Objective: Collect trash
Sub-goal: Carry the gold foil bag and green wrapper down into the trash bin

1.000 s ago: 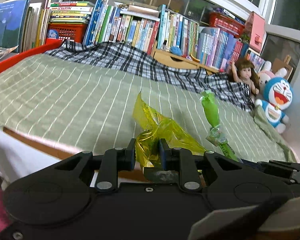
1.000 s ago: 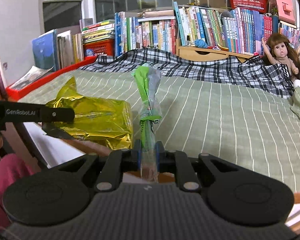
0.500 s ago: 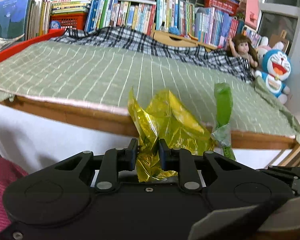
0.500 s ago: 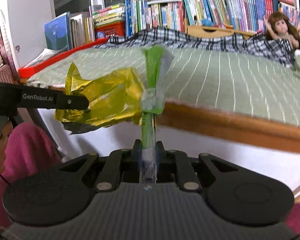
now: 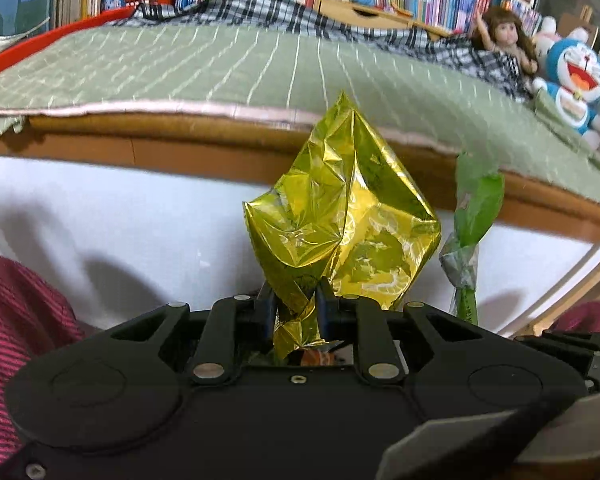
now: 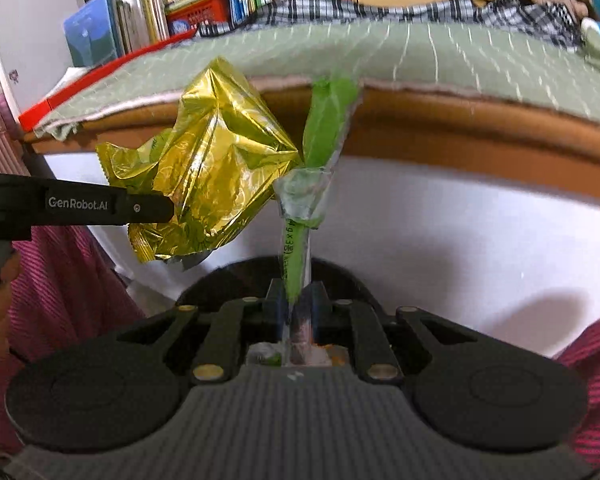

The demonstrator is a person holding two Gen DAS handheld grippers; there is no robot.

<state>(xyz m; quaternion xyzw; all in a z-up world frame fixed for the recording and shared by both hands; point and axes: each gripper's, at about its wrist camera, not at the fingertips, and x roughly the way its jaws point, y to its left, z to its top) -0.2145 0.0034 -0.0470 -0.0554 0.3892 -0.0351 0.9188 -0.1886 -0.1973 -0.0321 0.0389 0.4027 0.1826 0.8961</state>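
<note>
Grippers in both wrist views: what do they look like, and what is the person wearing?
The left gripper has a black body with round discs, silver rivets and black linkage arms. The right gripper looks the same but has a grey ribbed top plate. White "GenRobot.AI" lettering marks the left one's side. Clothing is magenta with dark stripes.

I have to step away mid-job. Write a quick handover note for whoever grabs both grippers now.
Left gripper: shut on the crumpled gold foil wrapper, held in the air.
Right gripper: shut on the thin green-and-clear plastic wrapper, held upright beside the foil one.
Both are in front of the wooden bed edge, below the green striped bedspread.
Done: both pieces picked up.
Left: drop them in a bin; none is in view, so find it first. No other trash shows on the bedspread.
</note>
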